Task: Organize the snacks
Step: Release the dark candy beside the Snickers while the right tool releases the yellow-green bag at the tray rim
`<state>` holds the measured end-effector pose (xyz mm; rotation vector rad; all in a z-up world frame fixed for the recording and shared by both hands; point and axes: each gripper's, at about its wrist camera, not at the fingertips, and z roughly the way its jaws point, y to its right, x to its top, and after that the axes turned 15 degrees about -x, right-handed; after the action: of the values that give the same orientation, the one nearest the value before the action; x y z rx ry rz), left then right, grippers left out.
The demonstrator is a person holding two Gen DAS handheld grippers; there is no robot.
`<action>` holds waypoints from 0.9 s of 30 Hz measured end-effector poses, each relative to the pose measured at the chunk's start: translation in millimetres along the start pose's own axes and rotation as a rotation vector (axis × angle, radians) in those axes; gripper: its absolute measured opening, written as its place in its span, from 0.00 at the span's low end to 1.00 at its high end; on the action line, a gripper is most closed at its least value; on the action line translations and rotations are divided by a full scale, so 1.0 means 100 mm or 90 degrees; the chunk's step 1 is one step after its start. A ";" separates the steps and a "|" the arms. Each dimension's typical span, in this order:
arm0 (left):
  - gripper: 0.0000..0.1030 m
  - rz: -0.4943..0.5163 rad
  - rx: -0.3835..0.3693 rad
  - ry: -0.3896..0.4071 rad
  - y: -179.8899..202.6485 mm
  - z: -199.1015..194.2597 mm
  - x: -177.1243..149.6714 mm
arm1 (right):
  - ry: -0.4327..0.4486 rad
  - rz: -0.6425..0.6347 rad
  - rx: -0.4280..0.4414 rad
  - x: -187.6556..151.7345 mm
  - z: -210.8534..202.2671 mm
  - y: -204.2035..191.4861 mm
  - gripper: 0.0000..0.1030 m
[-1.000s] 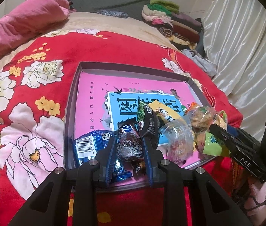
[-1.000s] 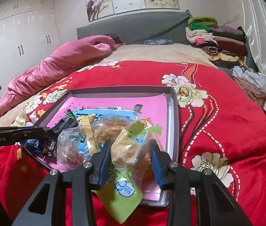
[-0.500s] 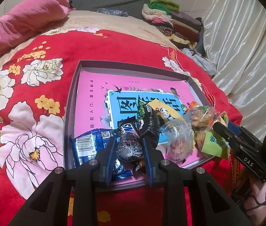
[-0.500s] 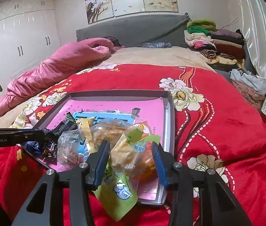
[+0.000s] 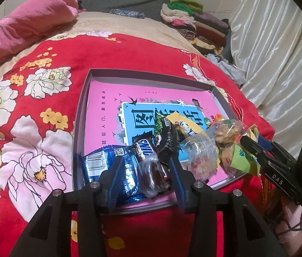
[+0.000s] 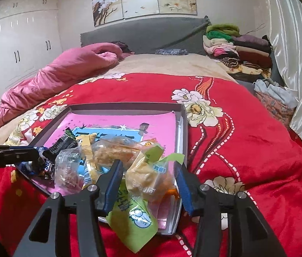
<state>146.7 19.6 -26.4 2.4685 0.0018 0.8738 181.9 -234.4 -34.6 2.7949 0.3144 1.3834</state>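
Note:
A grey tray with a pink printed sheet inside lies on the red flowered blanket. At its near edge lies a heap of snacks: a blue packet, a Snickers bar, a black packet and a clear bag. My left gripper is opening; a brown sweet in clear wrap rests in the tray between its jaws, and the pads stand off it. My right gripper is opening too. A green and yellow snack bag sits between its pads on the tray's near right corner, untouched.
A pink quilt lies at the far left of the bed and a pile of folded clothes at the far right by the grey headboard. A pale curtain hangs along the right. White wardrobes stand at the left.
The left jaws have spread apart and let go of the brown sweet. The right jaws have widened around the green and yellow bag, which has settled lower onto the tray corner.

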 end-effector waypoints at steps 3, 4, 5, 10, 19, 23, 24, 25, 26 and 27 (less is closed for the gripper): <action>0.51 -0.001 -0.002 0.001 0.01 -0.02 0.01 | 0.008 0.009 -0.008 0.01 -0.01 0.03 0.52; 0.53 -0.002 -0.003 0.004 0.01 -0.03 0.01 | 0.013 0.015 -0.008 0.02 -0.03 0.05 0.56; 0.54 -0.002 -0.002 0.006 0.02 -0.05 0.01 | 0.016 0.020 -0.007 0.03 -0.04 0.07 0.59; 0.60 0.000 -0.001 0.010 0.04 -0.09 0.02 | 0.028 0.045 0.004 0.05 -0.09 0.15 0.65; 0.72 0.007 0.007 0.020 0.08 -0.16 0.02 | 0.075 0.032 0.020 0.11 -0.29 0.11 0.75; 0.73 0.009 0.009 0.021 0.09 -0.18 0.03 | 0.066 0.029 0.028 0.11 -0.28 0.09 0.77; 0.73 0.010 0.008 0.021 0.09 -0.18 0.02 | 0.066 0.027 0.030 0.11 -0.28 0.09 0.78; 0.73 0.011 0.007 0.021 0.09 -0.18 0.02 | 0.065 0.024 0.033 0.11 -0.28 0.08 0.78; 0.73 0.011 0.007 0.020 0.10 -0.19 0.02 | 0.064 0.021 0.031 0.11 -0.27 0.08 0.78; 0.73 0.012 0.007 0.020 0.10 -0.19 0.02 | 0.063 0.019 0.028 0.10 -0.26 0.07 0.79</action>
<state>135.7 20.3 -8.3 2.4681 -0.0046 0.9234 168.5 -241.8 -9.7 2.7829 0.3090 1.5428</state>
